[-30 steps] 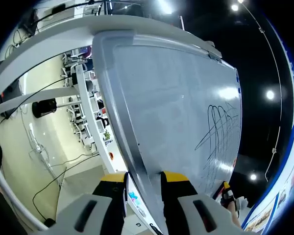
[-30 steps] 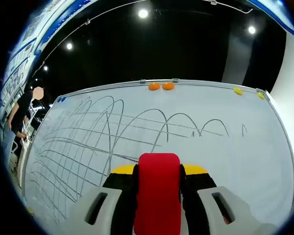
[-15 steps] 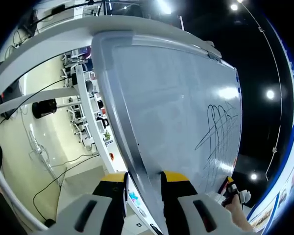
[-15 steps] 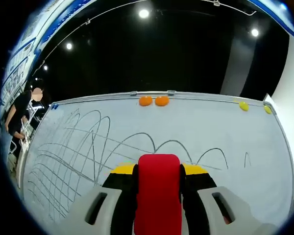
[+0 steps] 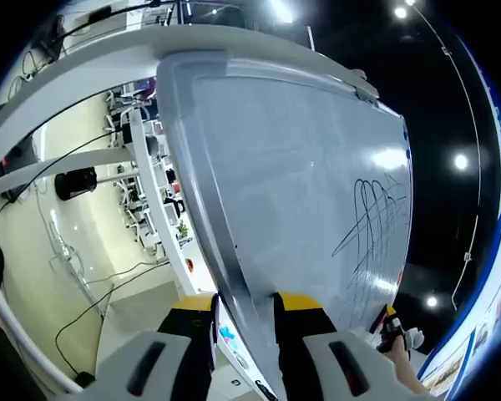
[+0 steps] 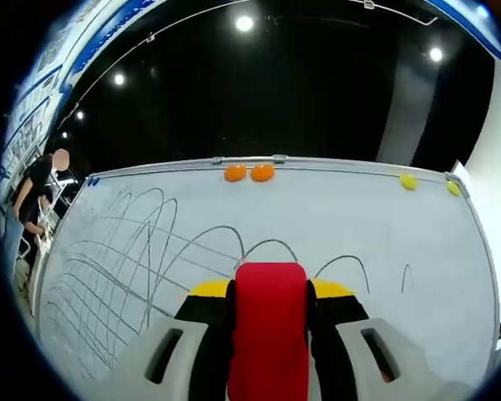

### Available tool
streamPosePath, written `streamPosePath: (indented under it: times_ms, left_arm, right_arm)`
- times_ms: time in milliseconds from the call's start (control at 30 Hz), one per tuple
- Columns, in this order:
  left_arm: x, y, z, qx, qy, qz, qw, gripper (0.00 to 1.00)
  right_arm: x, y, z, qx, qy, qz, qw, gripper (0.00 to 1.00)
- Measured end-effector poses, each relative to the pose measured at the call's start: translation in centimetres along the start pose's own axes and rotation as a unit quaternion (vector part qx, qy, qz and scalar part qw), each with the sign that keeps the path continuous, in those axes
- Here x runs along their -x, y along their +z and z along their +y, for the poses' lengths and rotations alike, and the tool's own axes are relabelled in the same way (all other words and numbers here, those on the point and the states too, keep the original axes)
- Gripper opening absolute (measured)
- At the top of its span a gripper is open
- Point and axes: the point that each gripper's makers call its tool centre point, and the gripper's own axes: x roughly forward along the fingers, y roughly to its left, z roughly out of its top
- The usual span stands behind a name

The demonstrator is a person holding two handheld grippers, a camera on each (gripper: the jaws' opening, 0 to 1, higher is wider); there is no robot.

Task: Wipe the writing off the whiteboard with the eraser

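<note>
The red eraser (image 6: pixel 270 326) is pinched between the yellow-tipped jaws of the right gripper (image 6: pixel 270 294), its front end seen at the lower middle of the whiteboard (image 6: pixel 334 225), though contact with the surface cannot be confirmed. Compared with a second ago, the looping marker lines (image 6: pixel 142 251) and the two orange magnets (image 6: pixel 249 173) on the top rail are seen shifted left and lower in the right gripper view, which is read as the camera, and the eraser with it, having been carried rightward along the board; no cleared strip can yet be made out, so most of the wiping is judged still to be done. Two yellow magnets (image 6: pixel 409 180) are seen farther along the rail, and a person (image 6: pixel 33 196) stands beyond the board's far end. The left gripper (image 5: pixel 244 302) is held unchanged at the board's edge (image 5: pixel 207 209), its jaws set either side of the frame and apparently steadying it; an office floor with trailing cables (image 5: pixel 83 276) is seen past it, and the right hand's tool (image 5: pixel 392 327) shows at the board's far side.
</note>
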Motion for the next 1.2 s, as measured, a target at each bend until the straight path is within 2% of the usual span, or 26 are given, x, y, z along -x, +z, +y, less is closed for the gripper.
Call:
streamPosePath:
  times_ms: [433,533,800,1067,1200]
  left_arm:
    - [0.0,-0.2,-0.1,-0.004,0.002,0.002,1.0,0.29]
    - [0.0,-0.1,-0.1,-0.004,0.003,0.003,1.0,0.29]
    - [0.1,-0.3,-0.3,-0.004,0.003,0.004,1.0,0.29]
    - [0.1,-0.3,-0.2,-0.006,0.004,0.006,1.0,0.29]
    - [0.0,-0.2,-0.1,-0.005,0.005,0.003,1.0,0.29]
  right_arm:
    - [0.9,-1.1,-5.2,-0.006,-0.013,0.011,0.9998,0.35]
    - [0.8,-1.2,-5.8,0.003,-0.007,0.011,0.9999,0.35]
    - [1.4,-1.7,-8.6,-0.014,-0.022,0.016,0.9995,0.35]
    - [1.6,-2.1,-10.2,-0.007,-0.016,0.027,0.9995,0.35]
    - [2.3,-2.7,-11.1,-0.019,-0.026,0.025,0.9992,0.36]
